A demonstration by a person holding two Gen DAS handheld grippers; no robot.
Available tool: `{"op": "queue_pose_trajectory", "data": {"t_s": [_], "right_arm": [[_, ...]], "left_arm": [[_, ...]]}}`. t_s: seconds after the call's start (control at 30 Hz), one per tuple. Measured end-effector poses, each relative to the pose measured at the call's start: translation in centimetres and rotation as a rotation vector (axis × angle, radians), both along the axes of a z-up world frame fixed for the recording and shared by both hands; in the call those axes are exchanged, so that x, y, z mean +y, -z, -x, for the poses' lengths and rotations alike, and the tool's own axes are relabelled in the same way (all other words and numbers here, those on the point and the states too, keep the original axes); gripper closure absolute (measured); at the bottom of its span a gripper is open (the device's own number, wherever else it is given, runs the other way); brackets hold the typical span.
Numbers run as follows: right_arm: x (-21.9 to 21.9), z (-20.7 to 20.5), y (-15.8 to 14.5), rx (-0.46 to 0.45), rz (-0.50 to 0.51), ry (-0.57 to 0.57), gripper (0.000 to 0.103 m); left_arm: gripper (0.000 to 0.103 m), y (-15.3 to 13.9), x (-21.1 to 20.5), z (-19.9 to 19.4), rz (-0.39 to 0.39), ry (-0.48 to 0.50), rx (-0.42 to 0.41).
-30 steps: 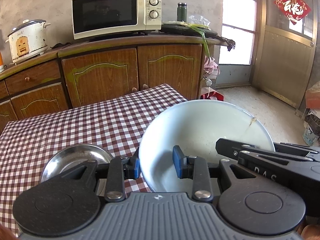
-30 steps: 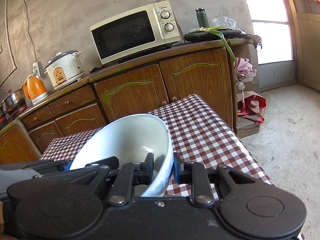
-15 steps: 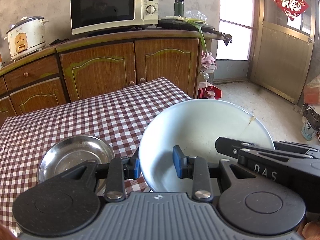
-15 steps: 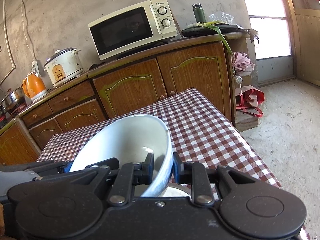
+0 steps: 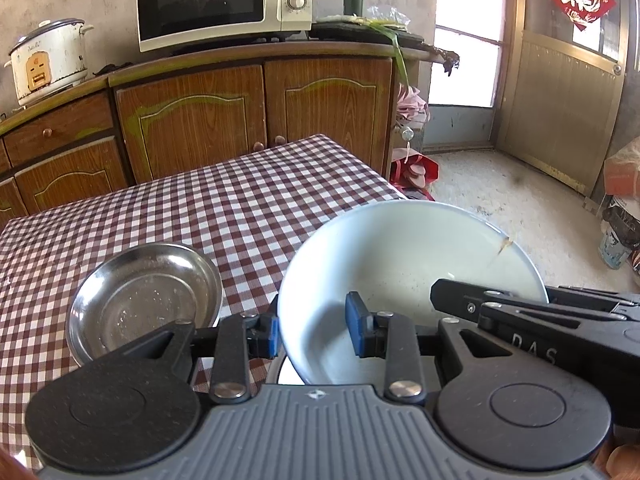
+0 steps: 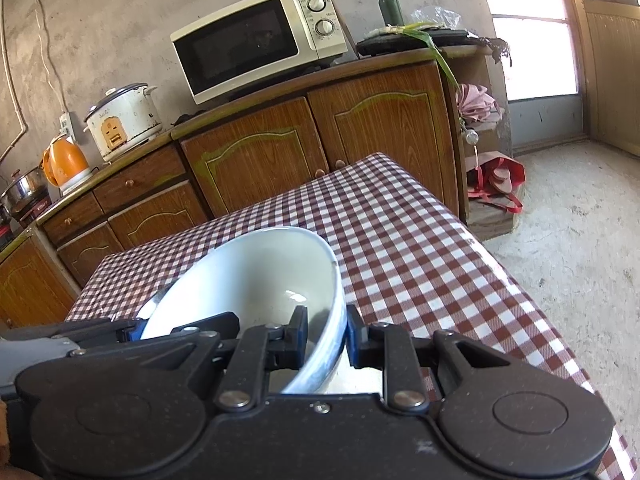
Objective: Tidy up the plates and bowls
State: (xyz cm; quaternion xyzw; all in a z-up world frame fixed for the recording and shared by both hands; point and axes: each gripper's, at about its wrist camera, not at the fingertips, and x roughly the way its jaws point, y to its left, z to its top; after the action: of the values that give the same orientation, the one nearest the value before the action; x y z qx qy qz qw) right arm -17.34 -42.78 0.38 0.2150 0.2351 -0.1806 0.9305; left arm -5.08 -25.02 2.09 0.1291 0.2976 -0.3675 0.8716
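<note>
A large white bowl (image 5: pixel 404 264) is held tilted above the checked table (image 5: pixel 224 208). My left gripper (image 5: pixel 314 330) straddles its left rim, one blue pad outside and one inside, with a gap to the inner pad. My right gripper (image 6: pixel 327 340) is shut on the bowl's (image 6: pixel 256 280) right rim, and its black fingers (image 5: pixel 480 304) show in the left wrist view. A shallow steel dish (image 5: pixel 144 296) sits on the table to the left of the bowl. Something pale lies under the bowl, mostly hidden.
Wooden cabinets (image 5: pixel 248 112) stand behind the table with a microwave (image 5: pixel 224 0), a rice cooker (image 5: pixel 48 60) and an orange kettle (image 6: pixel 66 160) on top. The table's right edge (image 6: pixel 520 292) drops to a concrete floor. A red bag (image 6: pixel 500 184) lies there.
Both grippers and the bowl have risen and pulled back a little, so the steel dish and more of the table show. The hold on the bowl looks the same.
</note>
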Motion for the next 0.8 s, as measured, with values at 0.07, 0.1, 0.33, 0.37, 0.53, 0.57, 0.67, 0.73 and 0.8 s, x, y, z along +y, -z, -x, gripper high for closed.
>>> {"op": "queue_pose_trajectory", "data": {"t_s": [0.07, 0.1, 0.33, 0.37, 0.53, 0.57, 0.67, 0.73, 0.8], "right_arm": [[0.1, 0.1, 0.3, 0.005, -0.004, 0.000, 0.077], [0.2, 0.2, 0.5, 0.007, -0.006, 0.000, 0.077], [0.5, 0.4, 1.3, 0.020, -0.017, 0.002, 0.077], [0.6, 0.4, 1.4, 0.022, -0.017, 0.001, 0.077], [0.8, 0.4, 2.0, 0.034, -0.022, 0.001, 0.077], [0.8, 0.4, 2.2, 0.036, -0.024, 0.001, 0.077], [0.9, 0.4, 2.7, 0.046, -0.031, -0.002, 0.077], [0.9, 0.3, 2.9, 0.053, -0.035, -0.002, 0.077], [1.0, 0.2, 3.2, 0.060, -0.039, -0.004, 0.077]], "left_arm": [[0.072, 0.2, 0.1, 0.1, -0.002, 0.000, 0.006], [0.072, 0.3, 0.2, 0.1, -0.003, 0.000, 0.008], [0.071, 1.1, 0.5, 0.3, -0.013, -0.001, 0.027], [0.071, 1.2, 0.5, 0.3, -0.014, -0.001, 0.029], [0.071, 1.8, 0.6, 0.3, -0.024, -0.002, 0.036], [0.071, 2.0, 0.6, 0.3, -0.027, -0.001, 0.038], [0.071, 2.4, 0.7, 0.3, -0.034, -0.003, 0.048], [0.071, 2.6, 0.7, 0.2, -0.038, -0.003, 0.056], [0.071, 2.8, 0.7, 0.2, -0.045, -0.003, 0.058]]}}
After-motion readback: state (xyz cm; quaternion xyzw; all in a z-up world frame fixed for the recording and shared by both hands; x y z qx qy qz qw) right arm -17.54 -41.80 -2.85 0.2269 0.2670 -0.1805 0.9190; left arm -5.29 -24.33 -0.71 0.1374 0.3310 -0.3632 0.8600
